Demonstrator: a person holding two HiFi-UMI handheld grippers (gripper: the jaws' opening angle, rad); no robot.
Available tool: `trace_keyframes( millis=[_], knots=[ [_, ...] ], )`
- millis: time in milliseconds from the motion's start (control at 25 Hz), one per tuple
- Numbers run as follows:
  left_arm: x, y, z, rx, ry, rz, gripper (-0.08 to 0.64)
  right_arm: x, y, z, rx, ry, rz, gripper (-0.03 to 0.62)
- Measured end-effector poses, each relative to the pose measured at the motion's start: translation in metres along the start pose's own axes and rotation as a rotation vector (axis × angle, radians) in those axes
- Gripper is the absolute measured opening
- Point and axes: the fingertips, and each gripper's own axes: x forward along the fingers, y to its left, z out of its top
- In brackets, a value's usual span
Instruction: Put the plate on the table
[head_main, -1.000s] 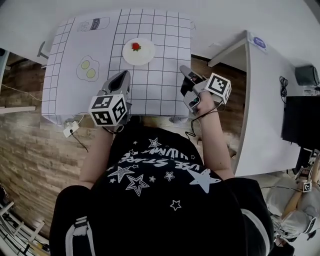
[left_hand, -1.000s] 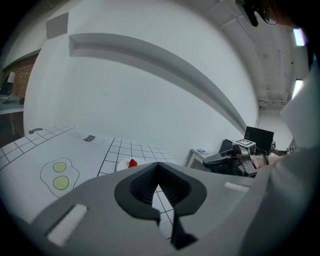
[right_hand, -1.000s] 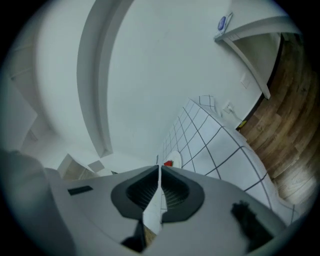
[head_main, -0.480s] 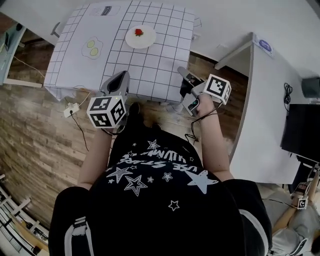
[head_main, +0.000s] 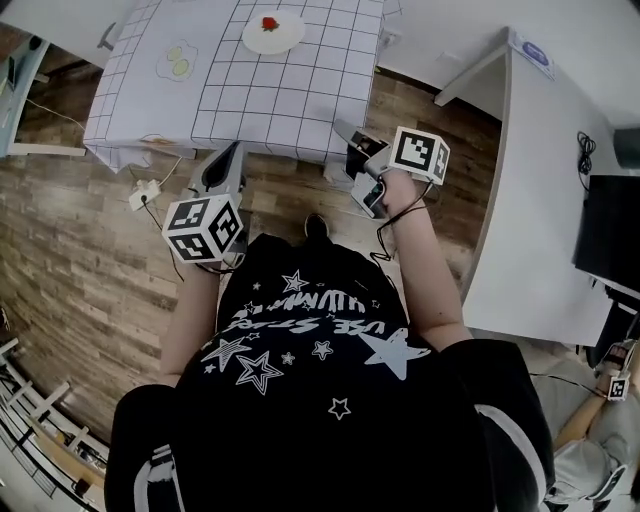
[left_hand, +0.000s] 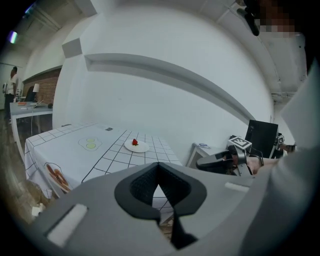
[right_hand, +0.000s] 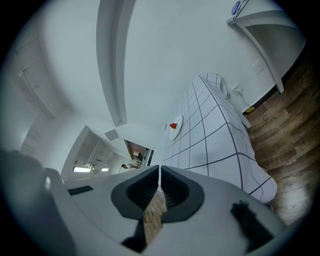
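**A:** You're looking at a plate (head_main: 273, 32) that is already sitting flat on the table (head_main: 300, 90), well ahead of both tools. There's a small red thing (head_main: 269, 23) lying on it. The way I'm reading it, the placing is done, so you're doing best by holding clear.

**B:** Agreed. If you're going in again, you're wanting a slow, level approach with no nudging of the rim. Otherwise I'm judging that you're finishing here.

**A:** And what are the tools doing?

**B:** Your left gripper (head_main: 230, 152) is showing its jaws pressed together at the tips, with nothing between them and the table well beyond. Your right gripper (head_main: 345, 132) is doing the same. Its jaws are closed to a hairline, gripping nothing and touching nothing. The plate is lying far out in front of it, and the wood floor (head_main: 80, 230) is showing beneath.
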Motion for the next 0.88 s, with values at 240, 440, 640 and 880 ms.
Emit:
trace_keyframes(
  millis=[240, 440, 640, 880],
  knots=[
    [-0.044, 0.007, 0.003, -0.008, -0.054, 0.000, 0.009, 0.001, 0.033, -0.035, -0.122, 0.021, -0.009, 0.023],
    [-0.110, 0.023, -0.018, -0.040, -0.076, 0.043, 0.009, 0.001, 0.065, -0.083, -0.178, 0.043, 0.001, 0.015],
    [-0.167, 0.027, -0.052, -0.051, -0.078, 0.057, 0.009, -0.015, 0.082, -0.141, -0.220, 0.060, 0.002, 0.014],
    [-0.203, 0.005, -0.068, -0.023, -0.124, 0.019, 0.009, -0.053, 0.089, -0.184, -0.270, 0.007, -0.019, 0.014]
  ],
)
